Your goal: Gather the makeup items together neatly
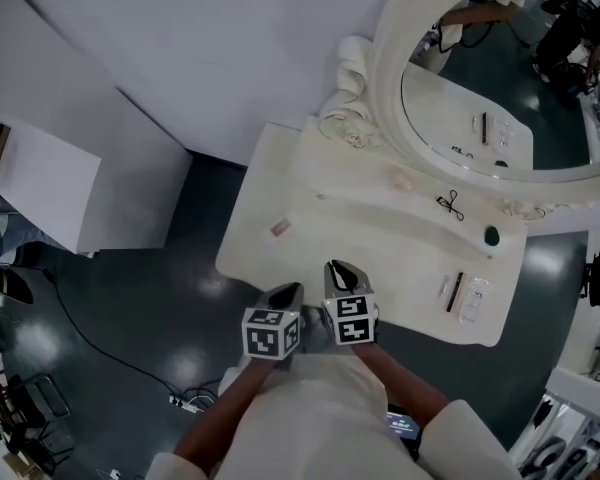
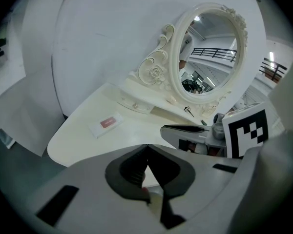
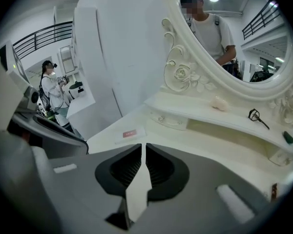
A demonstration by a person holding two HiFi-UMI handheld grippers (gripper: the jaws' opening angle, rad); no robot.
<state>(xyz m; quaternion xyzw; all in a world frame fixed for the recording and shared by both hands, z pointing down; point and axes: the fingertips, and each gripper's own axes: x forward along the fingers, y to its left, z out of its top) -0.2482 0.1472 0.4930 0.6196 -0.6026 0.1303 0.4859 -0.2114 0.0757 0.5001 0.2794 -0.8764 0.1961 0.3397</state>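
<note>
Oval mirror point(image 1: 510, 78) above white vanity point(image 1: 380, 238)

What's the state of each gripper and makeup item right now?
left gripper: shut, empty.
right gripper: shut, empty.
red-labelled packet: flat on the table's left part, alone, untouched.
pink puff: on the shelf under the mirror.
black curler: lying on the shelf.
green item: at the shelf's right end.
dark stick and clear packets: side by side at the table's right end.
</note>
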